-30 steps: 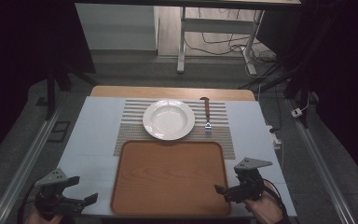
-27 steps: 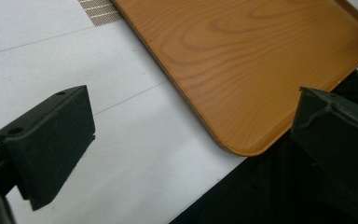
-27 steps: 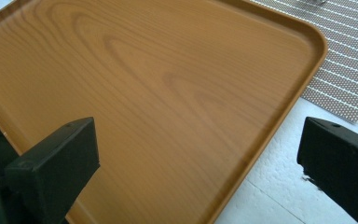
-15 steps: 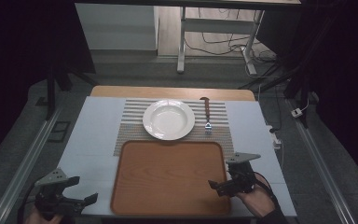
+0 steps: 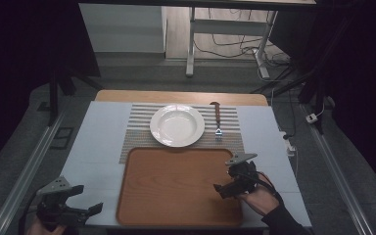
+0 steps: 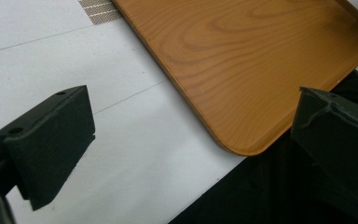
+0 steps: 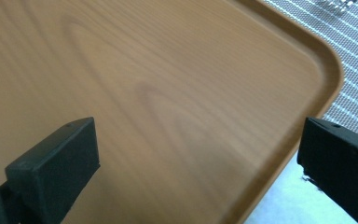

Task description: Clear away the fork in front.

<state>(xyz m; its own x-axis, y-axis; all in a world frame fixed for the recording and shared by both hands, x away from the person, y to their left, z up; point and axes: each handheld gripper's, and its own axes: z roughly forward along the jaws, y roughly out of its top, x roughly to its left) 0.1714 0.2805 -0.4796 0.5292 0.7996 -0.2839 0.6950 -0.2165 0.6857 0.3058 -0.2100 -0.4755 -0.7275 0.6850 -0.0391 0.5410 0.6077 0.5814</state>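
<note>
A wooden tray [image 5: 176, 186] lies on the near half of the white table. Behind it a white plate [image 5: 176, 125] sits on a striped placemat [image 5: 137, 132], with a fork [image 5: 218, 123] to its right. My right gripper [image 5: 227, 188] hovers over the tray's right part, open and empty; its view looks down on the tray [image 7: 158, 93] and its far right corner. At the table's near left corner, my left gripper [image 5: 85, 200] is open and empty; its view takes in the tray's near left corner [image 6: 242, 144].
The table's front edge [image 6: 205, 196] runs just under the left gripper. A wooden strip [image 5: 181, 97] borders the table's far side. Metal rails [image 5: 24, 171] flank the table on both sides. A small white box with cables [image 5: 289, 142] sits off the right edge.
The right gripper has moved forward and leftward from the table's near right corner to above the tray's right part. The left gripper has stayed in place.
</note>
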